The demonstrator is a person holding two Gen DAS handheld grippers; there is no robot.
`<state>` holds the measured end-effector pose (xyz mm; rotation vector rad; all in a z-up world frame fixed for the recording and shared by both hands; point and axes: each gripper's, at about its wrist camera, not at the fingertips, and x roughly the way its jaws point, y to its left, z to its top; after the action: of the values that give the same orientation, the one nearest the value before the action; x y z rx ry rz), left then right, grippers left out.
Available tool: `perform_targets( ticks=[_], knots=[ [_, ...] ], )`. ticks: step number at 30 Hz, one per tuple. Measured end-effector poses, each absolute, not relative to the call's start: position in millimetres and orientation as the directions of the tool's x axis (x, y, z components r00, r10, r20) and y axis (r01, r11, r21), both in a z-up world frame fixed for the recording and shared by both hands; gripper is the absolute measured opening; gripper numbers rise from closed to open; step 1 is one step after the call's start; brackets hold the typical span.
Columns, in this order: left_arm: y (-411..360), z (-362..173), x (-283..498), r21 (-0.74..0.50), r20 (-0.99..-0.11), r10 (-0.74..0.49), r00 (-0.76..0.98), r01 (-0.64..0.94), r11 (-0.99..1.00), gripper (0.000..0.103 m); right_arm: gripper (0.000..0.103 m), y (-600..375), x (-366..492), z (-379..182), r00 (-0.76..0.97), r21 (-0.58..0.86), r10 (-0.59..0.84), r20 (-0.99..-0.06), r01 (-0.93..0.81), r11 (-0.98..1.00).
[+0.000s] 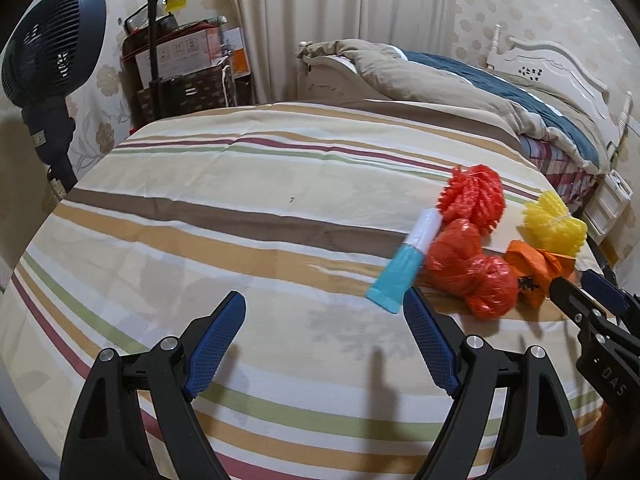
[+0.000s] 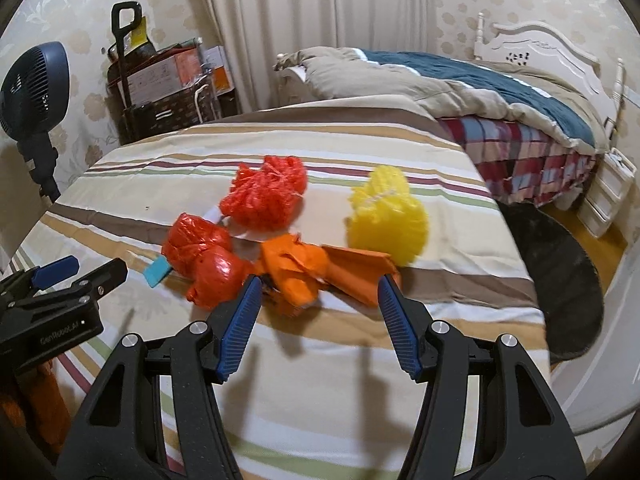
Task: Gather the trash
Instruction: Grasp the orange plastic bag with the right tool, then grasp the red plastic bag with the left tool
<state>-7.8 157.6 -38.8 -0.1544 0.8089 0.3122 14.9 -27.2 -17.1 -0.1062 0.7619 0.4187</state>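
Trash lies on the striped bedspread: a teal and white tube, a crumpled red plastic bag, a red mesh puff, a yellow mesh puff and crumpled orange paper. My left gripper is open and empty, its right finger just below the tube. My right gripper is open around the near edge of the orange paper, beside the red bag. The red puff and yellow puff lie behind. The tube is mostly hidden by the bag.
A dark fan stands at the left. Boxes and a cart stand by the curtain. A second bed with a beige and blue quilt lies at the right, with a dark rug on the floor beside it.
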Motion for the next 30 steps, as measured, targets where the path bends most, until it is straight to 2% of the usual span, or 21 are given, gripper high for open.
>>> perform_targets(
  ticks=[3, 8, 9, 30],
  knots=[
    [159.9, -41.1, -8.8, -0.019, -0.735, 0.212, 0.644, -0.332, 0.943, 0.081, 0.055, -17.5, 17.8, -20.8, 0.634, 0.05, 0.331, -0.699, -0.418, 0.907],
    [160.0, -42.5, -7.3, -0.025, -0.737, 0.204, 0.644, -0.327, 0.945, 0.081, 0.036, -7.3, 21.4, -27.3, 0.608, 0.044, 0.329, -0.723, -0.435, 0.9],
    [159.6, -42.6, -6.2, -0.025, -0.738, 0.201, 0.644, -0.324, 0.946, 0.081, 0.029, -6.5, 22.4, -28.0, 0.603, 0.044, 0.329, -0.726, -0.437, 0.898],
    [108.3, -33.0, 3.9, -0.036, -0.719, 0.116, 0.685, -0.203, 0.978, 0.081, 0.026, -57.9, 4.6, 6.4, 0.705, 0.032, 0.296, -0.645, -0.361, 0.932]
  ],
)
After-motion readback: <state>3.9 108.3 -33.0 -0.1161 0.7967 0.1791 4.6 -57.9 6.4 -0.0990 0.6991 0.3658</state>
